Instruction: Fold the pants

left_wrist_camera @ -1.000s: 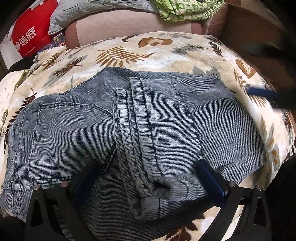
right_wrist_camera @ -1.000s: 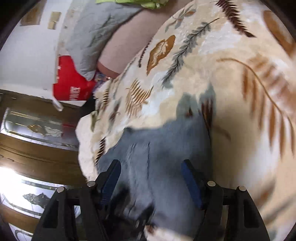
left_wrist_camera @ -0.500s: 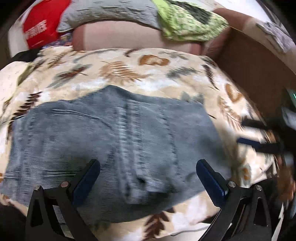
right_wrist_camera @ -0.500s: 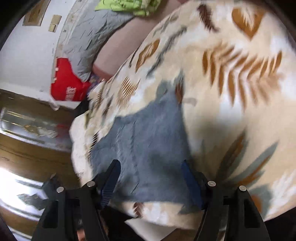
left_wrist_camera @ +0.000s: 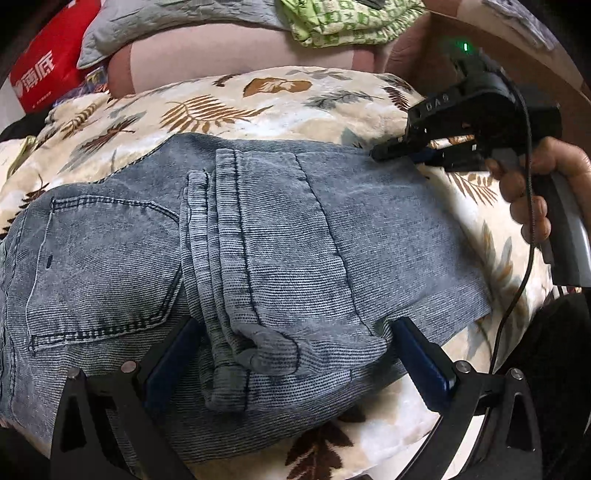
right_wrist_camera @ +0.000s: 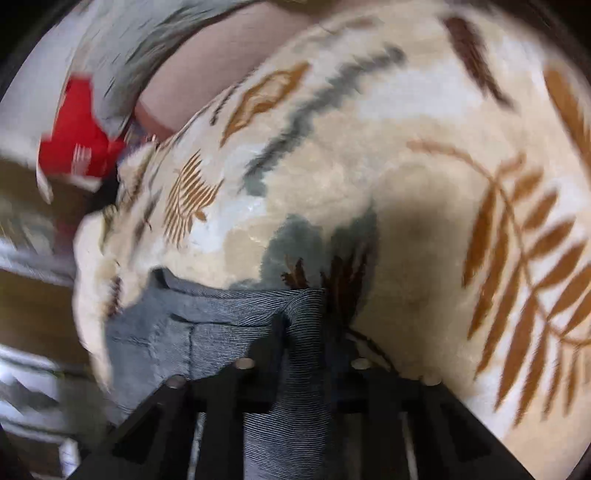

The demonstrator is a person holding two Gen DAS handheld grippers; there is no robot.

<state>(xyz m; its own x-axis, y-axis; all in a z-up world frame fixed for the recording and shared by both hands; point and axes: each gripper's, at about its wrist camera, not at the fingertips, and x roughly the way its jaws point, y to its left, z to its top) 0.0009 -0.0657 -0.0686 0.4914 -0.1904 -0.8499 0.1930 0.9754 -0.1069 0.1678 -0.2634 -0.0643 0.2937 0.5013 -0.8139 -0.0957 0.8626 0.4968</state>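
**A:** What is the right gripper (right_wrist_camera: 303,332) doing?

**B:** Its jaws have just been closing, and they are now pinching a corner fold of the blue denim pants (left_wrist_camera: 258,258); the ribbed cloth is bunching up between the black fingers. In the left wrist view the same gripper (left_wrist_camera: 380,152) is biting the far right corner of the pants, with a person's hand (left_wrist_camera: 532,192) wrapping its grey handle and a black cable (left_wrist_camera: 524,280) hanging down from it.

**A:** And the left gripper (left_wrist_camera: 295,350)?

**B:** It is standing released, its blue pads (left_wrist_camera: 421,362) spreading wide on either side of the near edge of the pants, a rolled hem lying between them; the pads are not pressing on it.

**A:** Where are the pants lying?

**B:** They are lying folded on a cream blanket with a leaf print (left_wrist_camera: 229,107), back pocket (left_wrist_camera: 107,258) showing at left. Behind the blanket, a pink cushion (left_wrist_camera: 207,48), a grey pillow (left_wrist_camera: 177,18), a green patterned cloth (left_wrist_camera: 343,22) and a red bag (left_wrist_camera: 44,70) are sitting.
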